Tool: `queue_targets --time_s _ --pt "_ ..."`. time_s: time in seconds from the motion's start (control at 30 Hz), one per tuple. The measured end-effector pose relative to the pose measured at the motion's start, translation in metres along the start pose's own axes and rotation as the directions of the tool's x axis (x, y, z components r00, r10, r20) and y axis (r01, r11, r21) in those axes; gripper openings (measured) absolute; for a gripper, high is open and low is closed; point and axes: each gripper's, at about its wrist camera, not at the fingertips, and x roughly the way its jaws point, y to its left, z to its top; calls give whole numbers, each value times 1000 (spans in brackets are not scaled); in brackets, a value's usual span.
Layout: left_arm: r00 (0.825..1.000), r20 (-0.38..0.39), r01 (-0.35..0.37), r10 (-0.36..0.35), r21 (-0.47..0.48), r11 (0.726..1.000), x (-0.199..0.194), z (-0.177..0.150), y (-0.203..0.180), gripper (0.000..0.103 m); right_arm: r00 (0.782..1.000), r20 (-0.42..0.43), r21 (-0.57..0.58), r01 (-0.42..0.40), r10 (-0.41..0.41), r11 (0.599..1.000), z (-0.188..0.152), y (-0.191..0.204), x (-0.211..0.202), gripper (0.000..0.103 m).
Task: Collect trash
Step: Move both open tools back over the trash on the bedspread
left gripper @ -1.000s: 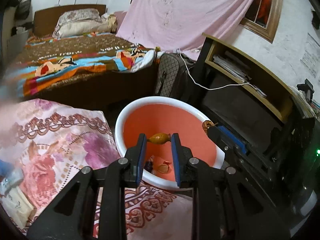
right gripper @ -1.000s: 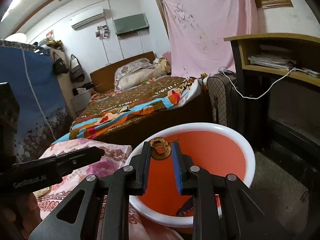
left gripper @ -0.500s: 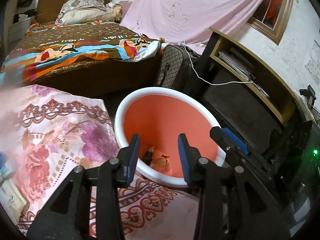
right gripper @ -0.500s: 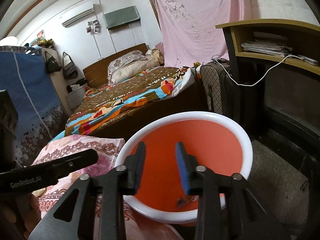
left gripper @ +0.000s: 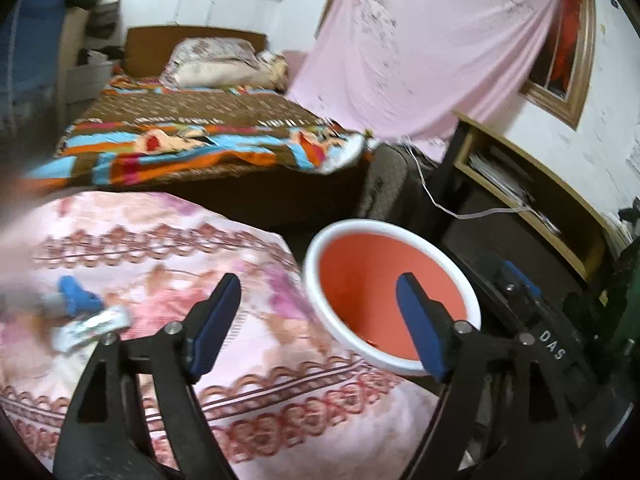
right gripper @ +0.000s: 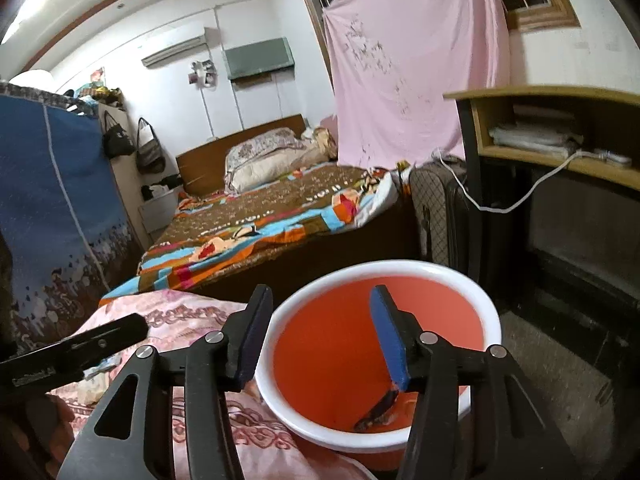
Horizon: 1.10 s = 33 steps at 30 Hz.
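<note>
An orange basin with a white rim (left gripper: 320,240) (right gripper: 490,304) stands beside the pink floral bedspread (left gripper: 160,232) (right gripper: 176,312). Dark scraps of trash (right gripper: 376,412) lie at its bottom. My left gripper (left gripper: 320,294) is wide open and empty, over the bedspread's edge and the basin's near rim. My right gripper (right gripper: 320,312) is wide open and empty above the basin's left rim. On the bedspread at the left lie a white wrapper (left gripper: 94,326) and a blue object (left gripper: 78,296), both blurred.
A bed with a colourful blanket (left gripper: 200,140) (right gripper: 272,216) stands behind. A checked suitcase (right gripper: 434,212) and a wooden desk with papers and a white cable (right gripper: 552,152) stand right of the basin. A blue wardrobe (right gripper: 52,200) is at the left.
Both grippers let go of their scraps over the basin and opened wide. The left gripper has swung left toward the bedspread; the right has pulled back a little.
</note>
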Motion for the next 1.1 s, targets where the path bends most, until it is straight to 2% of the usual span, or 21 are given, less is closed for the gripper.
queue_targets --time_s 0.07,0.1,0.13,0.27,0.37,0.43,0.57,0.67,0.9,1.1 --pt "999 40 -23 23 -14 1000 -13 -1 9 70 1000 15 -7 -3 3 1000 1 5 -3 63" --pt "998 56 -31 32 -19 999 -19 -2 13 71 1000 28 -7 -8 8 1000 1 8 -5 73" --pt "997 67 -39 41 -23 999 -22 -2 16 74 999 43 -8 -15 15 1000 1 11 -8 76" --pt "984 141 -97 105 -58 994 -45 -5 32 89 997 73 -28 -36 38 999 2 25 -14 77" --pt "971 190 -133 144 -70 989 -60 -7 42 89 993 97 -36 -58 61 998 3 33 -19 81" --pt "963 211 -159 170 -68 985 -68 -9 47 89 990 110 -38 -83 87 996 2 39 -22 87" --pt "936 263 -227 235 -60 972 -88 -16 57 89 981 122 -66 -140 148 988 0 56 -28 92" --pt "917 292 -260 272 -78 962 -103 -22 66 89 969 143 -100 -187 200 977 -3 72 -37 102" --pt "874 338 -329 350 -118 937 -140 -42 91 89 932 204 -195 -260 299 946 -14 108 -59 103" --pt "834 366 -388 412 -142 911 -167 -57 109 89 910 203 -282 -298 360 912 -28 138 -67 103"
